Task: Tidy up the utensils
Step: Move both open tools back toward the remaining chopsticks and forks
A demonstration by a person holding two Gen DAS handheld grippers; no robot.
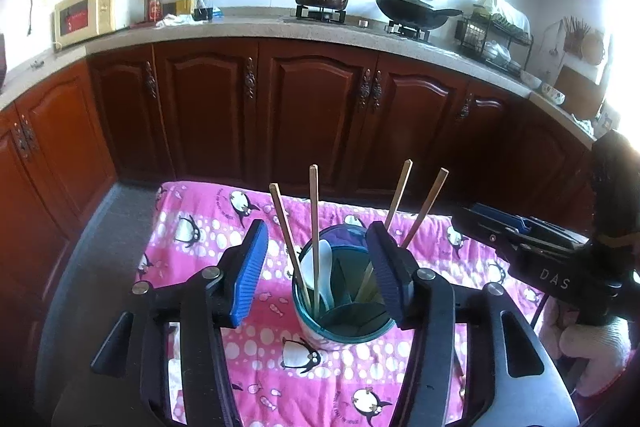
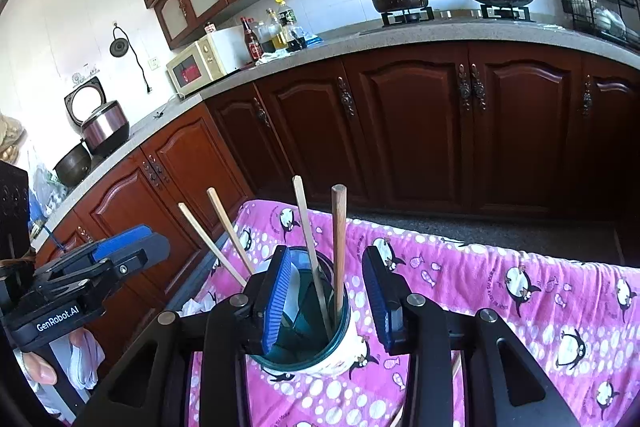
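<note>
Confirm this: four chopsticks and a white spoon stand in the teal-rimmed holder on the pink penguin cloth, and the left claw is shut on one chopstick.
One error: the left claw is open and grips nothing, as the left wrist view shows. The four chopsticks and white spoon do stand in the teal-rimmed holder on the pink penguin cloth.

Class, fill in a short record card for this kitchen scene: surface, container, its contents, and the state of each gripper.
surface: pink penguin-print cloth covering a table
container: utensil holder with a teal rim and inner dividers, standing upright on the cloth
contents: four wooden chopsticks standing up in the holder, two to each side, plus a white spoon
left gripper: open, holding nothing, the holder in view between its fingers
right gripper: open, holding nothing, also facing the holder
loose utensils on cloth: none clearly seen
</note>
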